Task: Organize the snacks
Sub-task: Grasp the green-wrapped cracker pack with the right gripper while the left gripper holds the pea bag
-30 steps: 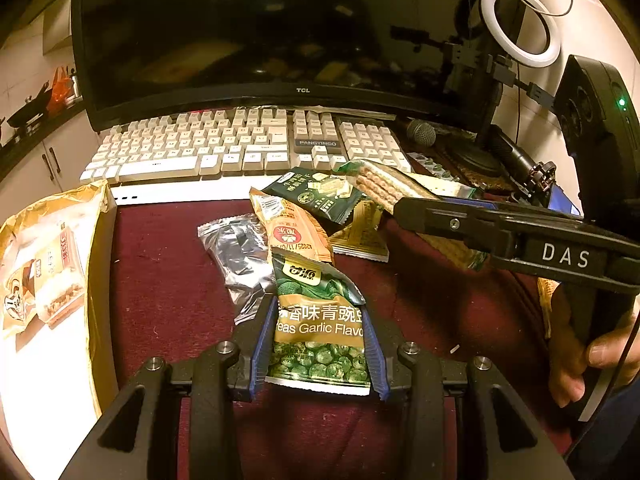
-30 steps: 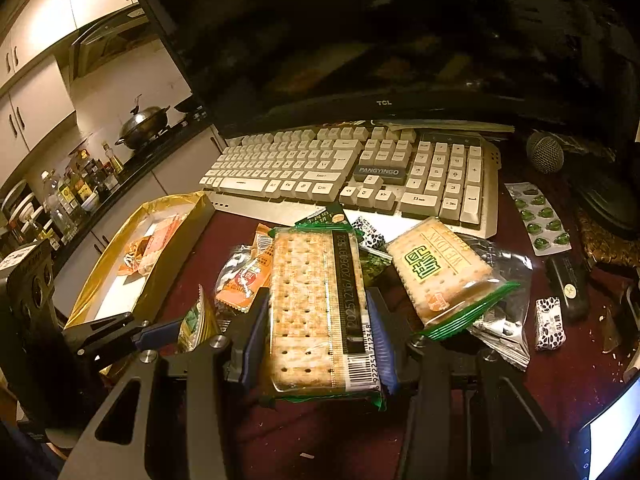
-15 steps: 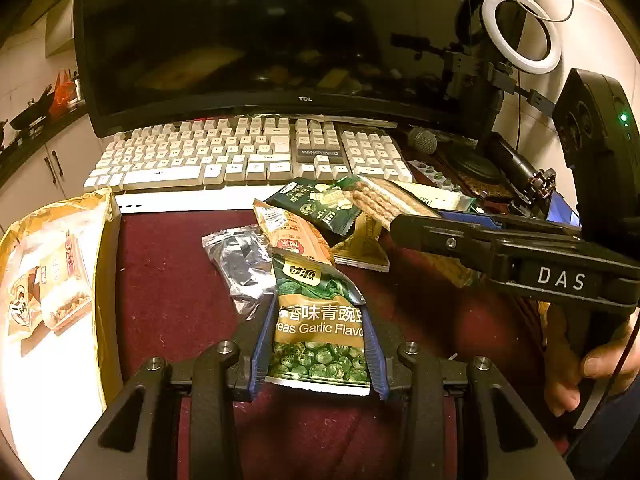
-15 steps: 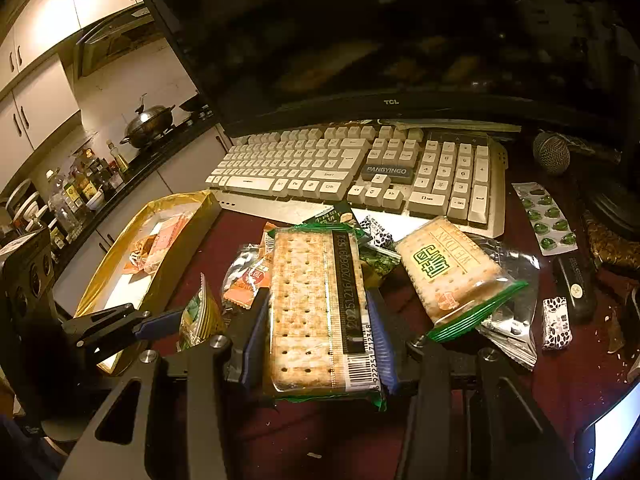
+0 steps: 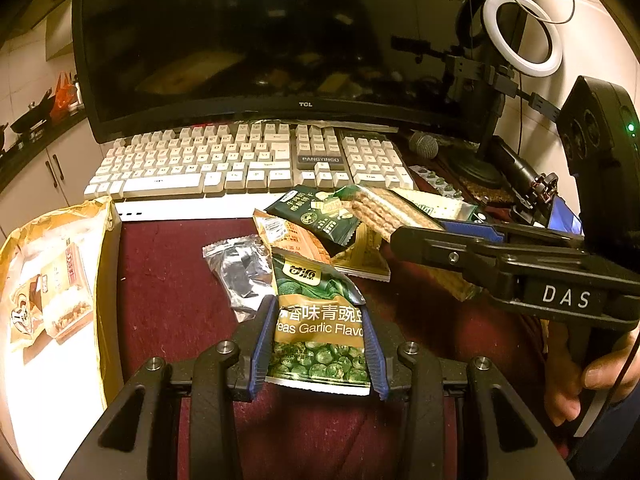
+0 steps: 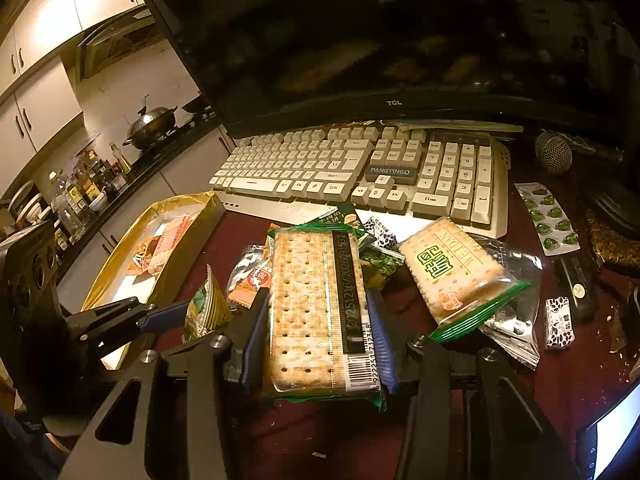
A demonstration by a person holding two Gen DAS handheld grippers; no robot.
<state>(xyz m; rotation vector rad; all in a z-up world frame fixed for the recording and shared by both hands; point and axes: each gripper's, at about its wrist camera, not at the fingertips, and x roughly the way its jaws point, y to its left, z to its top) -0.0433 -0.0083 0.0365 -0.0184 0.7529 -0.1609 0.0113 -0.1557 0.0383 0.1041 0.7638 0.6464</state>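
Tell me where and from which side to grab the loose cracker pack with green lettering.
Grip the cracker pack across its two long edges near the middle, coming from above on the near side. It is a flat, stiff rectangle lying tilted on a clear wrapper, long edges free; its green crimped end looks too floppy to hold. Both grippers are full, so I'd free one first.

A dark red cloth-covered desk [image 5: 172, 280] carried a cream mechanical keyboard [image 5: 240, 164] before a wide, dark curved monitor [image 5: 260, 40], a glowing white ring light [image 5: 520, 32] stood far right by pale tiled wall, and white kitchen cabinets [image 6: 44, 40] hung far left above a steel wok [image 6: 154, 122].
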